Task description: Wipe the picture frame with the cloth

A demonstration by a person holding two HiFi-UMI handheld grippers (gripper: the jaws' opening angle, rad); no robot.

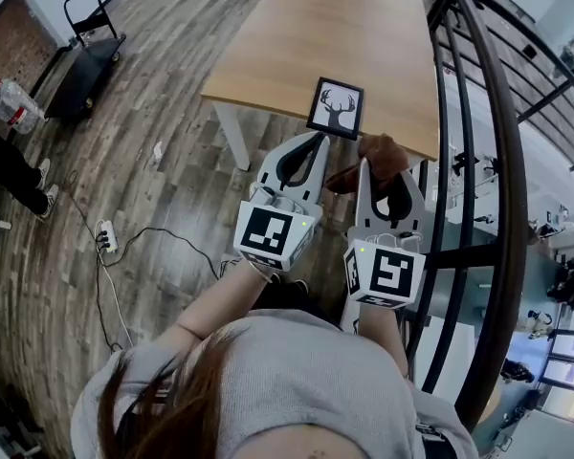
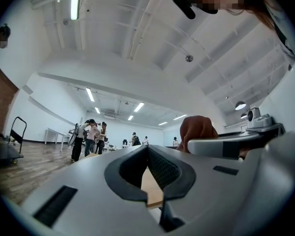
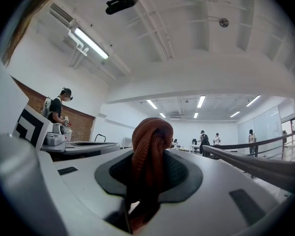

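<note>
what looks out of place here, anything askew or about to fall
The picture frame sits right at the near edge of the table, where a nudge might tip it off. Otherwise nothing looks spilled or damaged; the cloth is simply bunched in the right gripper, jaws closed on it.

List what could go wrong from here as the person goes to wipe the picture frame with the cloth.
1. The picture frame sits at the near edge of the table; a push could knock it off.
2. The left gripper is shut on nothing, so nothing steadies the frame.
3. The brown cloth is bunched in the right gripper; its hard tips might scrape the frame.
</note>
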